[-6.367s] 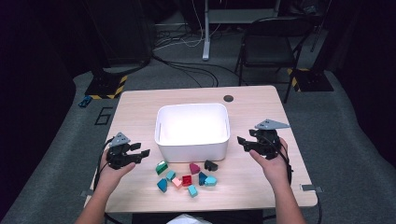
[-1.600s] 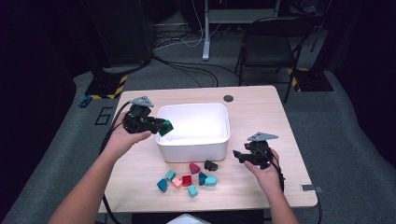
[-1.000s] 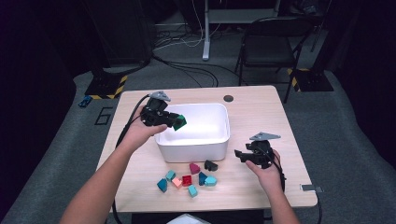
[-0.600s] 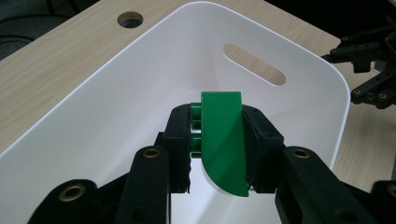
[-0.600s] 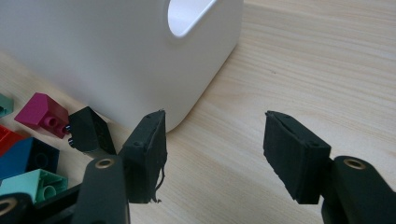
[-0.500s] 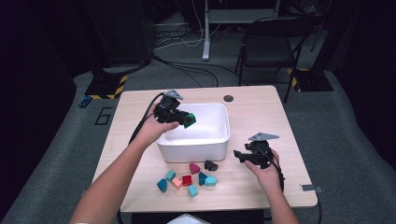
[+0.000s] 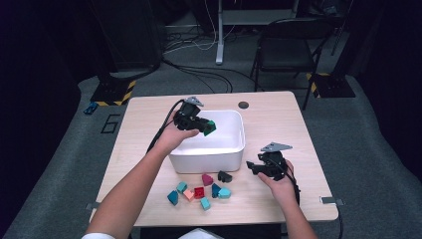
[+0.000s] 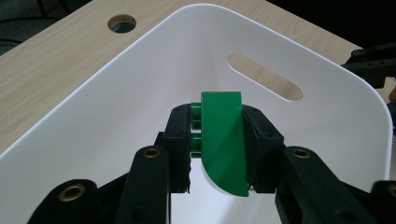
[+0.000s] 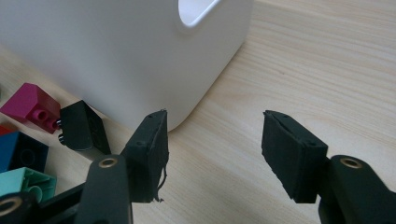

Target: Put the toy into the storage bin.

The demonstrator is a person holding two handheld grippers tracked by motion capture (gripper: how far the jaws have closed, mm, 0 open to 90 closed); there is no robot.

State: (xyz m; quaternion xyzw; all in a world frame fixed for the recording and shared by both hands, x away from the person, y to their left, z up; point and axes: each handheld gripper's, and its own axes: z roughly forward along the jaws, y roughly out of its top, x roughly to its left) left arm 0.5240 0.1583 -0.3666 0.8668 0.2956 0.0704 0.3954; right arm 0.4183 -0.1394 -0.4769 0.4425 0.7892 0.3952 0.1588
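Left gripper (image 7: 205, 125) is held over the open white bin (image 7: 234, 149), jaws clamped on a green block (image 8: 223, 142) with one rounded edge; the block is seen above the bin's interior, clear of its floor. Right gripper (image 9: 212, 154) is held low over the wooden surface (image 7: 278, 119), just beside the bin's near corner; its jaws stand apart with nothing between them, having just been closing slightly. A black block (image 9: 81, 123) and a magenta block (image 9: 28, 105) lie against the bin's outer wall.
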